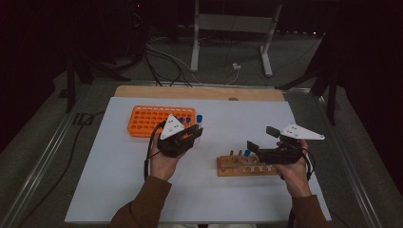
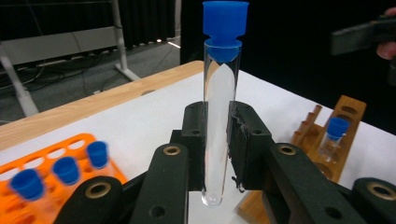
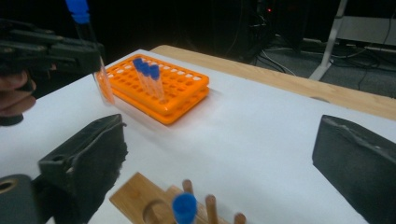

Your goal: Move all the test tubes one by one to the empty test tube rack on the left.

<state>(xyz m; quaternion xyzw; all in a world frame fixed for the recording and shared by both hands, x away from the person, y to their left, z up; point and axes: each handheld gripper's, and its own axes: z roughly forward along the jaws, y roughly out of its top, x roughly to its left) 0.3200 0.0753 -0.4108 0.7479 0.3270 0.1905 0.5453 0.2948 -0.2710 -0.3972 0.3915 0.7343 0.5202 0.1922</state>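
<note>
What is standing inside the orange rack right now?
The orange rack holds three blue-capped tubes in one row near its edge; the other holes look vacant. Their lower ends are hidden inside the rack. A fourth tube is clamped in the left gripper.

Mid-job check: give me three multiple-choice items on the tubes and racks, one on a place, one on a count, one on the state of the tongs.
1. Where is the test tube held by the left tongs?
A. seated in the orange rack
B. lifted above the table
C. lying on the table

2. How many capped tubes stand in the orange rack?
A. three
B. none
C. six

3. How are the right tongs?
A. shut on a tube
B. shut on the wooden rack
C. open, holding nothing

Answers: 1 B, the round bottom hangs free between the jaws. 2 A, three blue caps show together. 3 C, the jaws stand wide apart above the wooden rack.
</note>
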